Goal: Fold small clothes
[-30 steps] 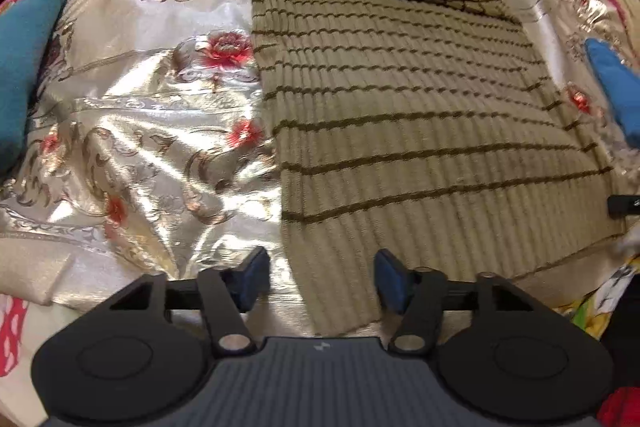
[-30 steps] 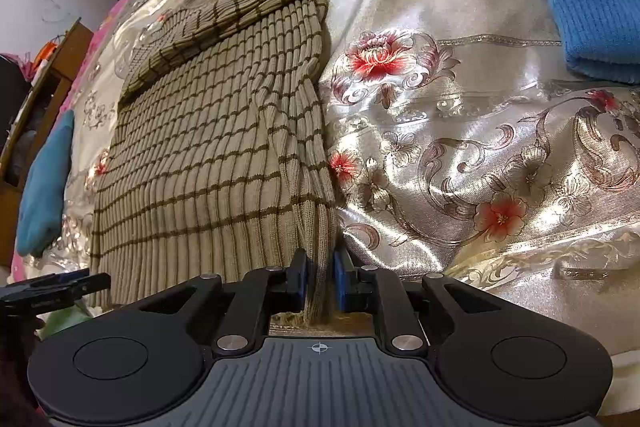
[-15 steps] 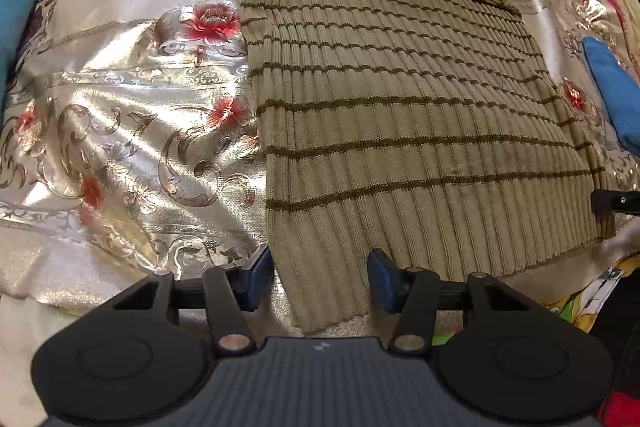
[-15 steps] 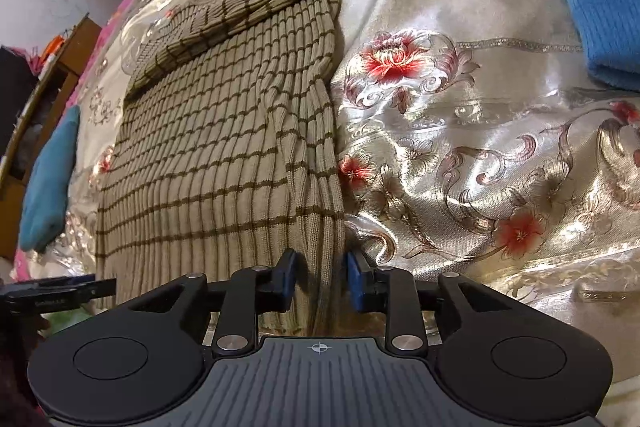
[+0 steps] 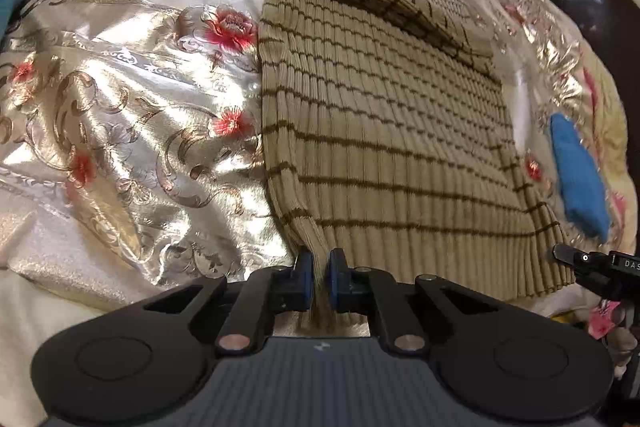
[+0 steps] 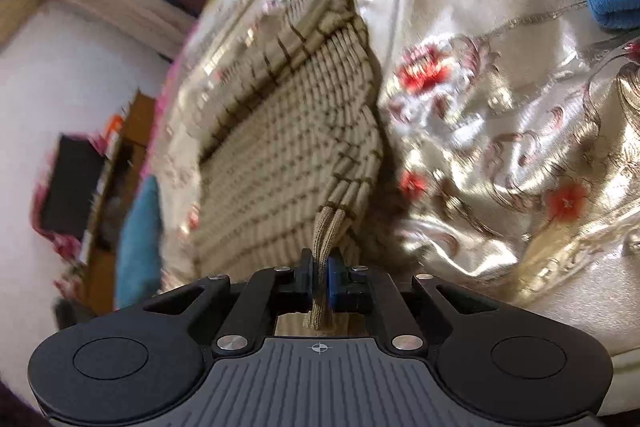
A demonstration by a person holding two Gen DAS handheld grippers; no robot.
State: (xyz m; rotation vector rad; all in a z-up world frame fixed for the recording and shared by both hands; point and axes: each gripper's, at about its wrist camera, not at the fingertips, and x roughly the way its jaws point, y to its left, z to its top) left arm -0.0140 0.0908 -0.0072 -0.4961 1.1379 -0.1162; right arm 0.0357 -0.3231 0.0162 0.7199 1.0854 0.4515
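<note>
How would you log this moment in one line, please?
left gripper: shut on striped sweater hem corner | right gripper: shut on opposite corner

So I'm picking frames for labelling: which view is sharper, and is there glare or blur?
Left wrist view: mostly sharp, strong glare on the shiny bedspread, striped sweater ribs crisp, fisheye bending at the edges. Right wrist view: motion blur smears the sweater and the room; only the right hand-held gripper stays sharp.
</note>
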